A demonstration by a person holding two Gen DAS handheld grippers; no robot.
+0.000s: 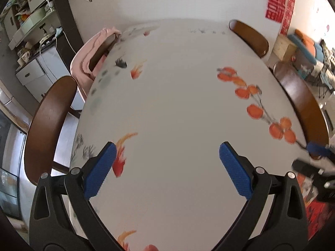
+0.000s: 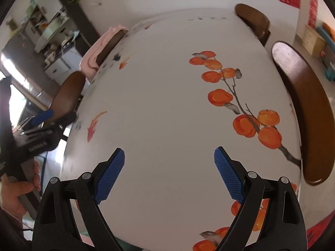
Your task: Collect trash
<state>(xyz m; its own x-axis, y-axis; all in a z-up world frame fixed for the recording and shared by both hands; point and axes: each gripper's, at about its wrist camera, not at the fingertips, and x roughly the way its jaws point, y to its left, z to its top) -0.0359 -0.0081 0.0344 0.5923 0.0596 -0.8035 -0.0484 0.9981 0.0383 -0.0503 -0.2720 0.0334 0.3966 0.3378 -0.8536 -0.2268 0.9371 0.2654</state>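
Oddly, no trash can be made out in either view; the white tabletop [image 2: 163, 96] shows only its printed pattern, and its near edge is cut off behind the gripper frames; the left wrist view is smeared with blur, so small things there would be hard to tell. The top is smooth, matt and rounded at the rim, printed with orange persimmons on a dark branch [image 2: 247, 123] and orange-red fish [image 1: 120, 156]; curved chair backs of glossy dark wood [image 2: 305, 108] crowd its edges, and a soft pink cloth [image 1: 88, 58] is draped over one on the left. The left gripper [image 1: 167, 152] hangs over the table with its blue, knurled pads [image 1: 100, 173] spread wide and nothing between them; the right gripper [image 2: 169, 156] stands just as wide over the bare surface, holding nothing. In the right wrist view the other gripper appears at the left edge only in part, a blue pad and black body, with a hand [image 2: 14, 190] wrapped round its handle; the shelves and cupboards [image 1: 31, 41] beyond are too distorted to read.
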